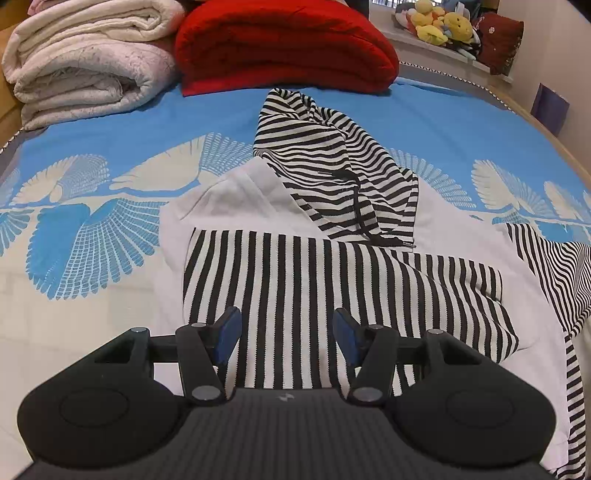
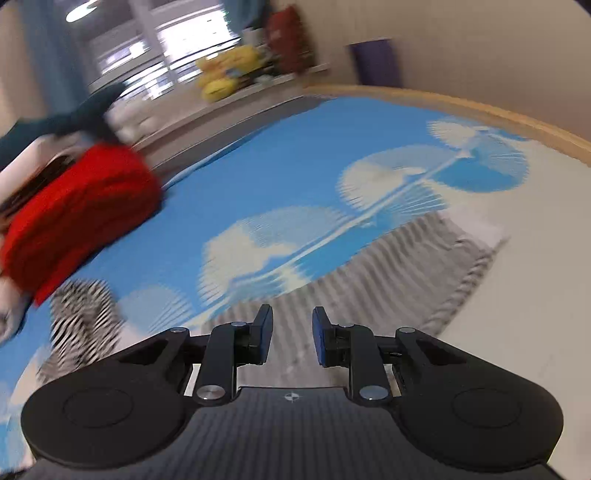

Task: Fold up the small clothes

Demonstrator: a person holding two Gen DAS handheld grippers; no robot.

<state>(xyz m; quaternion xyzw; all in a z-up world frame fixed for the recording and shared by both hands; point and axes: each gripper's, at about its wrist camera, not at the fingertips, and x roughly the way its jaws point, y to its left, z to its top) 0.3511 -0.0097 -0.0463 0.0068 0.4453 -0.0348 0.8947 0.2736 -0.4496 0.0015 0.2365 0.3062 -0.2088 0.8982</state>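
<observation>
Landmark: red blanket (image 1: 284,48), folded, at the far edge of the blue-and-white bedspread (image 1: 110,122).
Garment: black-and-white striped hoodie (image 1: 295,288) lies on the bedspread, just on the near side of the red blanket, partly folded.
Long axis: runs from the near edge of the bed up toward the red blanket; hood end points at the blanket.
Hood: hood (image 1: 317,155) crumpled, its stripes running crosswise, nearly touching the blanket's front edge.
Body: the panel nearest the left wrist camera has stripes running along the long axis; plain white inner fabric shows on either side of it.
Sleeve: striped sleeve (image 1: 554,280) spreads out to the right, away from the body.
Left gripper: left gripper (image 1: 286,334) hovers over the near striped panel, jaws spread, nothing between the pads.
Right gripper: right gripper (image 2: 291,338) in a blurred view, jaws apart with a narrow gap, nothing pinched; greyish blurred striped cloth beneath it, blanket far left.
Other: cream quilts (image 1: 88,59) left of the red blanket; yellow plush toys (image 1: 443,22) on a sill to its right.
</observation>
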